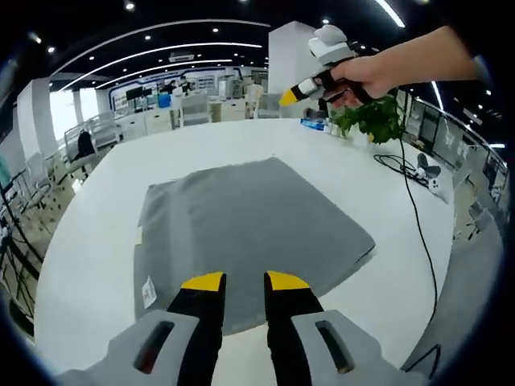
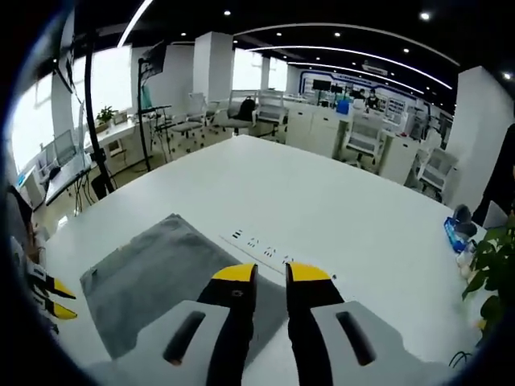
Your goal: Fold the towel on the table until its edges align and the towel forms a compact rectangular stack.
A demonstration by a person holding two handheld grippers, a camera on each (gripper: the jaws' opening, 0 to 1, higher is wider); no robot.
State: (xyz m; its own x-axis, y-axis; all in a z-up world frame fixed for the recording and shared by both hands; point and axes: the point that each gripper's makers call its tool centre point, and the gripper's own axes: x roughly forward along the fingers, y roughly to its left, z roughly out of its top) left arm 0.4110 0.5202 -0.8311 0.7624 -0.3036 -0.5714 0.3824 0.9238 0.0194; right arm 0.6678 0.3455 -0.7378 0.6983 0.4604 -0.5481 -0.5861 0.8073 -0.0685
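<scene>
- In the left gripper view, the left gripper [image 1: 244, 280] is seen at 6 o'clock with its yellow-tipped jaws set a narrow gap apart; nothing is held between them.
- The tips are held over the near edge of the grey towel [image 1: 241, 221]; whether that edge is touched cannot be told.
- The towel is laid flat on the white table [image 1: 386, 265], with a small white label [image 1: 148, 291] seen at its corner toward 7 o'clock.
- At 1 o'clock the right gripper [image 1: 287, 98] is held up above the table in a hand [image 1: 366, 76], well apart from the towel; its jaw state cannot be judged from here.
- In the right gripper view, the right gripper [image 2: 271, 272] is seen with a narrow gap and nothing gripped.
- The towel [image 2: 153, 277] is seen below it toward 8 o'clock.
- A potted plant [image 1: 374, 119] and a black cable [image 1: 418, 217] are seen toward 2 o'clock.
</scene>
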